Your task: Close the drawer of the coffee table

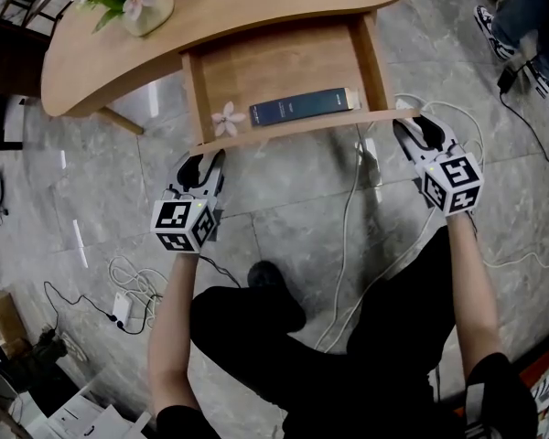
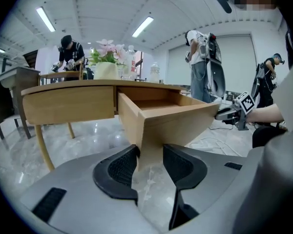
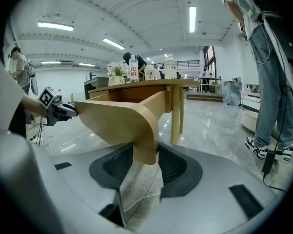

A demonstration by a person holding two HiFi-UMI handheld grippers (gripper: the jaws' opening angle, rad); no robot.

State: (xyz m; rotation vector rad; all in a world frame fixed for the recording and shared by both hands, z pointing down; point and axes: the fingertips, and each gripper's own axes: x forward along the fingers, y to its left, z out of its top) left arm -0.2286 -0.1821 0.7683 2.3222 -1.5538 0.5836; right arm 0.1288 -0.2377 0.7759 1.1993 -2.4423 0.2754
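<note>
Head view headcount first: one coffee table (image 1: 256, 7), one drawer (image 1: 284, 67) standing pulled out from under the tabletop, and two grippers, each with its marker cube.

The left gripper (image 1: 204, 161) is at the drawer's left front corner and the right gripper (image 1: 412, 128) at its right front corner.

Inside the drawer there are just two things. One dark blue book (image 1: 304, 106) lies flat right behind the front panel (image 1: 293, 128), toward the drawer's right side. One loose pale pink blossom (image 1: 228, 119) sits at the drawer's left end, also up against that panel.

Left gripper view has the panel's corner sitting between the jaws, and both look snug against the wood, so it's a narrow grip on the drawer. Right gripper view shows the same thing on the drawer's other corner, jaws closed in on the wood.

One vase (image 1: 148, 9) of pink flowers stands on the tabletop beyond the drawer's left side, cut off by the frame edge. White cables (image 1: 348, 218) trail over the grey floor in front of the drawer. Left gripper view catches three people (image 2: 200, 62) in the room behind the drawer.

The drawer's back end is tucked under the tabletop, and the print on the book is too small to read.
</note>
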